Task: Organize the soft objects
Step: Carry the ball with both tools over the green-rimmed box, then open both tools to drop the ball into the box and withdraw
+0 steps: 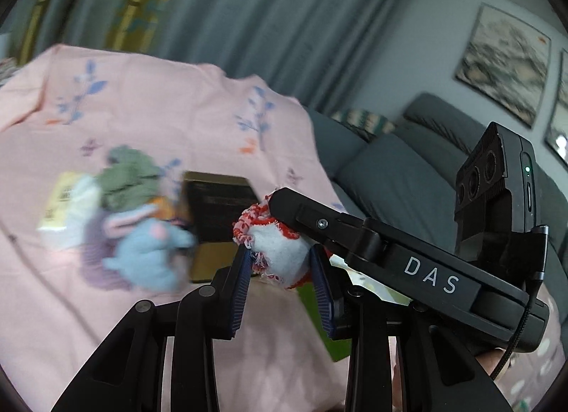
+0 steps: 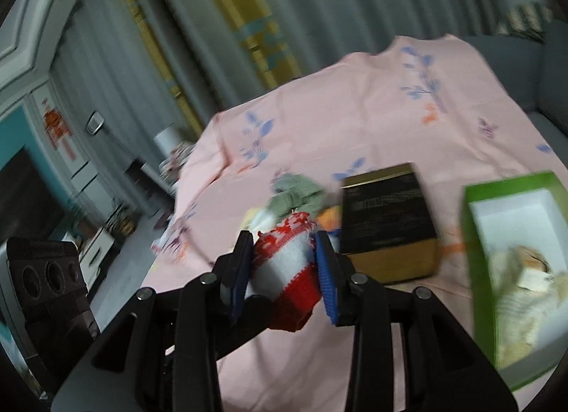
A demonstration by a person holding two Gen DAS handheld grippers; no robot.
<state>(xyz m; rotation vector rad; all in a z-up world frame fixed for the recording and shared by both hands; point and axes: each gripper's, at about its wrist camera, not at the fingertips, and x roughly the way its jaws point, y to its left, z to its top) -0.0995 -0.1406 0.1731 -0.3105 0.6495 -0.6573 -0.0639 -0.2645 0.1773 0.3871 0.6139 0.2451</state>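
Both grippers hold one red and white knitted sock above the pink cloth. My left gripper [image 1: 280,252] is shut on the sock [image 1: 280,252], on its white part. The right gripper [image 1: 408,263] crosses in from the right and touches the sock's red edge. In the right wrist view my right gripper [image 2: 284,252] is shut on the same sock [image 2: 287,259]. A blurred pile of soft things [image 1: 135,220] lies to the left: a green cloth, a blue plush, a purple piece. It also shows in the right wrist view [image 2: 294,195], behind the sock.
A black and gold box [image 2: 387,220] stands on the pink cloth [image 2: 355,120]. An open green box [image 2: 472,206] at the right holds cream soft things [image 2: 525,280]. A grey sofa [image 1: 397,170] lies beyond the table's right edge. Curtains hang behind.
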